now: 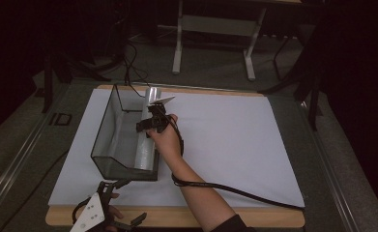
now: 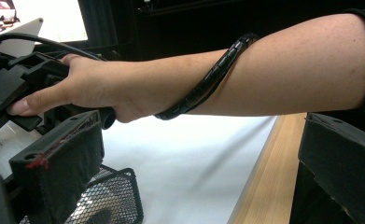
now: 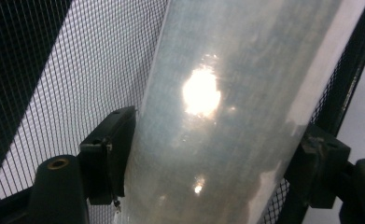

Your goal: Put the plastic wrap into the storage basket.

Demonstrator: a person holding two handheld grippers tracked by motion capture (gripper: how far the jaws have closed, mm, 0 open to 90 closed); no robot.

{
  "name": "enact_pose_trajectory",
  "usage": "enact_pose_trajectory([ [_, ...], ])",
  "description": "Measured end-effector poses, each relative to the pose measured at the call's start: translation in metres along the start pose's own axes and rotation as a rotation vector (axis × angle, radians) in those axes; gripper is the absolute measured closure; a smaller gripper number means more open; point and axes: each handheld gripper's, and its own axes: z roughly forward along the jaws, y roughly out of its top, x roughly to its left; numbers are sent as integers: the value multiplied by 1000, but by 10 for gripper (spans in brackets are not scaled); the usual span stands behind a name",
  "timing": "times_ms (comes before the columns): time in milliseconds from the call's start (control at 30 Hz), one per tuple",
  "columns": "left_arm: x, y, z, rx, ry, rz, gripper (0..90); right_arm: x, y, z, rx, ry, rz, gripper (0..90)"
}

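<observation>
A black wire-mesh basket (image 1: 110, 140) stands on the white sheet (image 1: 235, 140). A shiny clear-film roll (image 1: 147, 145) lies lengthwise along its right wall, its far end poking over the rim. My right gripper (image 1: 150, 126) reaches over the basket, and in the right gripper view its pads (image 3: 110, 154) press both sides of the roll (image 3: 217, 116), so the gripper (image 3: 213, 163) is shut on it. My left gripper (image 1: 124, 202) rests at the table's near left edge. Its jaws stand wide apart around nothing (image 2: 194, 154), looking toward the basket corner (image 2: 110, 196) and the person's forearm (image 2: 245, 79).
A black cable (image 1: 235, 191) trails from the right forearm across the sheet to the right. The wooden table edge (image 1: 186, 218) runs along the front. A grey metal stand (image 1: 213, 29) sits on the floor beyond the table.
</observation>
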Motion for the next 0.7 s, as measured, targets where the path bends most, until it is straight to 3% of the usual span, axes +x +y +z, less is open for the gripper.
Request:
enact_pose_trajectory([
  [300,0,0,1,2,0,0,6,6,4,-8,58,-50,-60,215],
  [500,-1,0,1,3,0,-2,6,7,10,-35,28,-80,-122,235],
  [567,-1,0,2,3,0,0,6,5,12,-43,38,-67,-127,235],
  [700,-1,0,3,7,1,-2,6,6,10,-53,36,-91,-172,218],
])
